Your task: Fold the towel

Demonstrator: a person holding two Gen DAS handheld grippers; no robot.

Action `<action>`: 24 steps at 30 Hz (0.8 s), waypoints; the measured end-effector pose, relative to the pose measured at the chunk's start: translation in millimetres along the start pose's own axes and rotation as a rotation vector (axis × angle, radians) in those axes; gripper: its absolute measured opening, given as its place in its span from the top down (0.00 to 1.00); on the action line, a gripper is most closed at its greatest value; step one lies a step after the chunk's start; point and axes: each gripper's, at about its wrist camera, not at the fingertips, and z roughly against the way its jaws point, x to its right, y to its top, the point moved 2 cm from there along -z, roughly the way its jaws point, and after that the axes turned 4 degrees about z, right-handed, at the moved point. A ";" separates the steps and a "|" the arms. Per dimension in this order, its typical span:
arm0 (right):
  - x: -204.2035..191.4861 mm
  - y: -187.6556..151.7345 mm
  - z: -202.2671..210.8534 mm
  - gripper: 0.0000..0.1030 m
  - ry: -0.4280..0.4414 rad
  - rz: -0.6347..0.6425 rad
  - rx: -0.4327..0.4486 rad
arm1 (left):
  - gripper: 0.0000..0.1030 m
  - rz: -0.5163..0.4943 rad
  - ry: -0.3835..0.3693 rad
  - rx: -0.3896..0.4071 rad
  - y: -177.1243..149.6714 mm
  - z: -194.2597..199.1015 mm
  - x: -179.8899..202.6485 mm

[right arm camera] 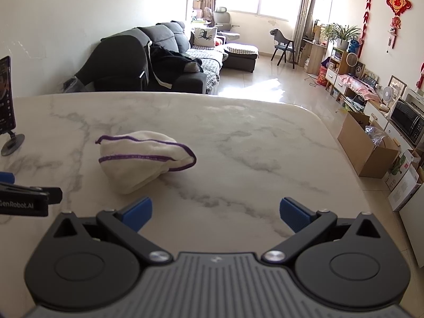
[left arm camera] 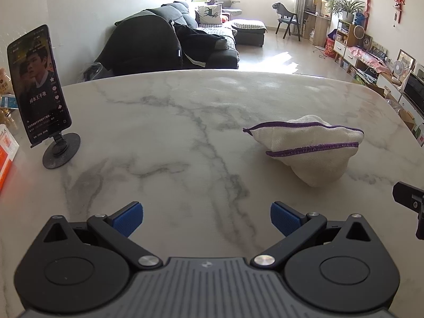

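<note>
At the bottom of the left wrist view, the left gripper (left arm camera: 206, 220) has its blue-padded fingers (left arm camera: 128, 218) spread wide, with nothing but bare marble between them. The right gripper (right arm camera: 215, 213) fills the bottom of its own view in the same way: jaws wide apart, blue pads (right arm camera: 292, 213) empty, held over the marble table (right arm camera: 238, 159). Each tool shows at the edge of the other's picture (a black piece at the right edge of the left view, a black body with white lettering at the lower left of the right view).

Just beyond the fingers lies the towel (left arm camera: 310, 148), a white cloth with purple stitched edging, bunched into a rough wedge and not laid flat. In the left view it sits right of centre; in the right view the towel (right arm camera: 143, 159) sits left of centre, so it lies ahead of and between the two grippers, touched by neither.

Farther back, at the left of the left view, a phone (left arm camera: 38, 83) with a lit screen stands tilted on a round black stand (left arm camera: 61, 151). An orange box (left arm camera: 6, 153) shows at the left edge.

Past the table's far rim, in the upper middle, stands a dark grey sofa (right arm camera: 169, 55) with dark clothing on it, and a cardboard box (right arm camera: 367, 145) sits on the floor at the right.
</note>
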 end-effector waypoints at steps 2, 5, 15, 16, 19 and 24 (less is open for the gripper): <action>-0.3 0.1 -1.4 0.00 0.000 0.000 -0.003 | 0.01 -0.001 0.000 0.000 -0.2 -0.1 -0.2; -0.7 0.2 -3.6 0.00 -0.001 0.000 -0.008 | 0.01 0.001 0.001 0.000 -0.6 -0.9 -1.0; -2.0 0.5 -10.8 0.00 -0.003 0.000 -0.024 | 0.01 -0.009 -0.010 -0.006 0.8 -3.4 3.9; -2.1 0.5 -11.5 0.00 -0.003 0.000 -0.025 | 0.01 -0.012 -0.011 -0.006 0.9 -3.6 4.8; -2.5 0.6 -13.6 0.00 -0.004 0.000 -0.030 | 0.01 -0.023 -0.013 -0.005 1.1 -4.0 8.2; -2.0 1.9 -15.0 0.00 -0.006 0.010 -0.030 | 0.01 -0.028 -0.014 -0.002 3.5 -6.0 11.9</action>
